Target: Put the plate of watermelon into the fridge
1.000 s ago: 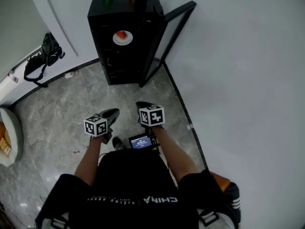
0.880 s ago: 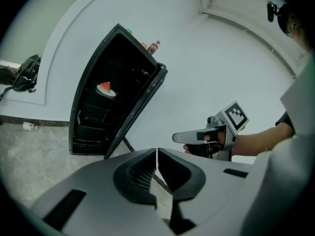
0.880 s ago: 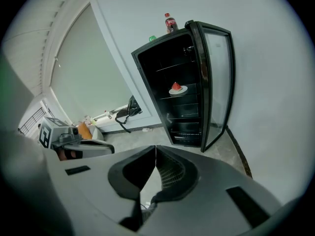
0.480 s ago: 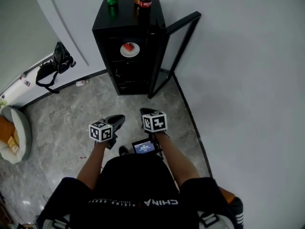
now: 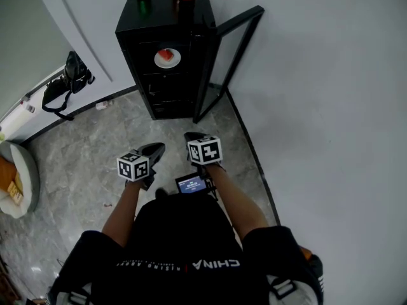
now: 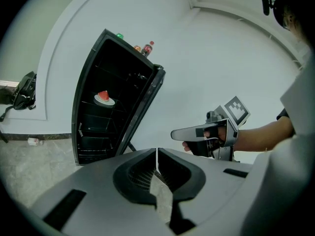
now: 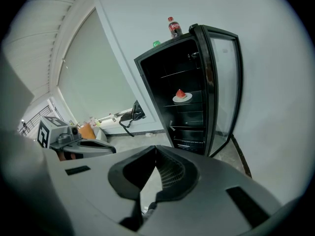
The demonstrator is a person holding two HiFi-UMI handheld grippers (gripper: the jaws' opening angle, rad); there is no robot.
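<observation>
1. Compared with half a second ago, the tall black fridge [image 5: 160, 10] sits a little higher in the head view, near the top edge. The view shifted; nothing else moved.
2. The left gripper [image 5: 154, 150] and the right gripper [image 5: 191, 137] stay low in the frame centre, close to the person's body and well apart from the fridge. Both have their jaws pressed together with nothing between them.
3. I judge the placing is already done; perhaps only the glass fridge door [image 5: 230, 53], which stands open, remains.
4. The round white plate [image 5: 167, 58] lies flat on an upper shelf inside the fridge and carries one red watermelon wedge [image 5: 165, 54].
</observation>
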